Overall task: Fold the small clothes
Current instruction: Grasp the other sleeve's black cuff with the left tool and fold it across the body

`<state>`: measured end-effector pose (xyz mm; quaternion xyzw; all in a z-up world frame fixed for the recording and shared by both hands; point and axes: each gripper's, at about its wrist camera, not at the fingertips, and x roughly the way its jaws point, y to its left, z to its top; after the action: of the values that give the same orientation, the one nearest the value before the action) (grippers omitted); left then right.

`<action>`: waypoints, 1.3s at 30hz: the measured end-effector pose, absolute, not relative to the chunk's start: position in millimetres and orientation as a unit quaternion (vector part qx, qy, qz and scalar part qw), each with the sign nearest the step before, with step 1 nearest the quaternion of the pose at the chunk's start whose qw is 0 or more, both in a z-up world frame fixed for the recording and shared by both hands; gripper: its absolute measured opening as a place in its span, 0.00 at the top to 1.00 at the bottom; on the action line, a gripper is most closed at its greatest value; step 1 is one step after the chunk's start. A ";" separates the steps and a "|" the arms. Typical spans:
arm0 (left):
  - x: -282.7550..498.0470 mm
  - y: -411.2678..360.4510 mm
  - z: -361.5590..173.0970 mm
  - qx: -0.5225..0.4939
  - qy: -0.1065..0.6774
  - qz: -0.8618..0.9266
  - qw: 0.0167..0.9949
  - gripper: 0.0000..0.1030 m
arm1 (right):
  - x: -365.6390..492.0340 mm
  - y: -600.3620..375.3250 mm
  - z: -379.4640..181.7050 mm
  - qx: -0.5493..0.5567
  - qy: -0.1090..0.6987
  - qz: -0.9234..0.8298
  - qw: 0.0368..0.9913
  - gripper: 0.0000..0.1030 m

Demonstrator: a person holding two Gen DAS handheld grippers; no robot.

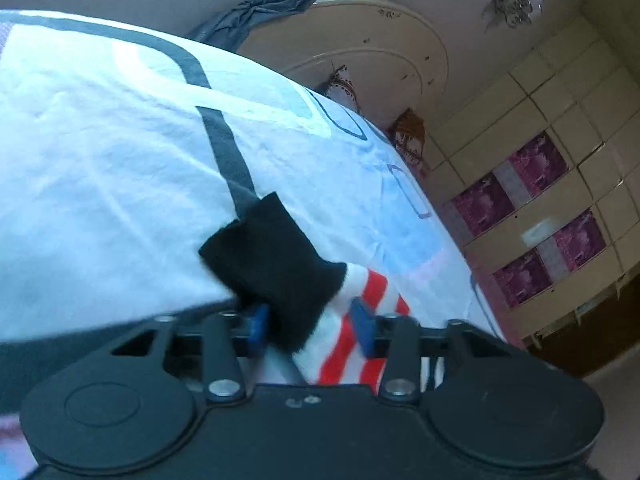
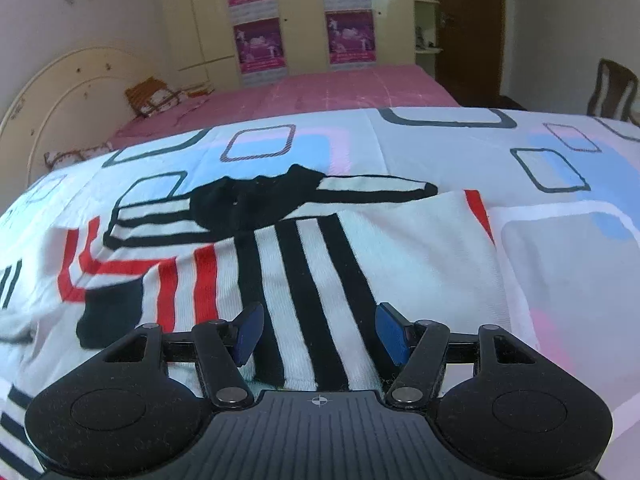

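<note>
— Bedroom walls and a cream wardrobe (image 2: 200, 20) with purple posters (image 2: 258, 46) stand behind a pink bed (image 2: 340, 88) that has a rounded headboard (image 2: 60, 88). What lies nearer?

— White bedsheet (image 2: 560, 280) printed with rounded squares, and socks spread over it.

— Which socks?

— One white sock with black stripes (image 2: 320, 280) runs straight away from the right gripper (image 2: 316, 334). Beside it, to the left, lies a white sock with red stripes (image 2: 192, 276), and another black-striped one (image 2: 256, 204) lies crosswise farther off.

— The right gripper's state?

— Its jaws stand apart, one on each side of the black-striped sock, pads not pressing it.

— And the left gripper (image 1: 310, 326)?

— Its blue pads (image 1: 362, 322) are pinched on a red-striped sock with a black cuff (image 1: 276, 256), the cuff sticking out over the sheet; the view is tilted and blurred.
</note>
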<state>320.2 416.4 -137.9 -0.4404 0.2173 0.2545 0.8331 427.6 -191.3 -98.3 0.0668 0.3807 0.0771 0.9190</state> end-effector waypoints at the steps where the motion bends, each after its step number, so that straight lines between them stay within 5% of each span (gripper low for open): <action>1: 323.6 418.6 -139.2 -0.440 0.226 0.250 0.832 0.95 | 429.2 -192.0 -98.9 0.068 0.383 0.073 0.918 0.40; 4: 326.2 406.1 -127.3 -0.417 0.206 0.221 0.857 0.95 | 436.1 -195.1 -104.9 0.076 0.399 0.066 0.912 0.64; 15: 406.5 212.2 -69.1 -0.281 0.245 0.007 0.928 0.95 | 432.7 -210.5 -97.7 0.093 0.393 0.057 0.913 0.64; 30: 473.3 -1.5 -111.8 -0.108 0.374 -0.114 0.914 0.94 | 424.9 -267.9 -89.1 0.146 0.385 0.073 0.908 0.64; 31: 475.5 -8.0 -116.5 -0.108 0.382 -0.121 0.910 0.87 | 424.1 -272.0 -88.9 0.152 0.386 0.077 0.907 0.64; 32: 476.4 -14.8 -122.5 -0.110 0.393 -0.130 0.903 0.62 | 423.6 -275.9 -88.6 0.159 0.386 0.082 0.905 0.64; 33: 467.6 -24.5 -123.5 -0.110 0.396 -0.147 0.900 0.49 | 422.9 -279.3 -88.4 0.167 0.386 0.085 0.904 0.64; 34: 460.1 -31.1 -124.3 -0.106 0.387 -0.160 0.902 0.30 | 422.7 -281.2 -88.0 0.169 0.386 0.084 0.903 0.60; 35: 453.8 -36.7 -124.0 -0.097 0.378 -0.169 0.905 0.22 | 423.1 -280.9 -87.3 0.165 0.386 0.078 0.904 0.49; 36: 447.9 -40.9 -122.9 -0.088 0.375 -0.175 0.906 0.21 | 422.7 -280.0 -86.0 0.159 0.381 0.073 0.908 0.23; 39: 426.9 -36.1 -115.7 -0.071 0.363 -0.188 0.910 0.23 | 421.9 -273.7 -81.2 0.156 0.367 0.101 0.912 0.20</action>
<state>426.9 -36.1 -115.7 -0.0709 0.3632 -0.1875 0.9099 421.9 -273.7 -81.2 0.1558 0.3665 0.1008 0.9117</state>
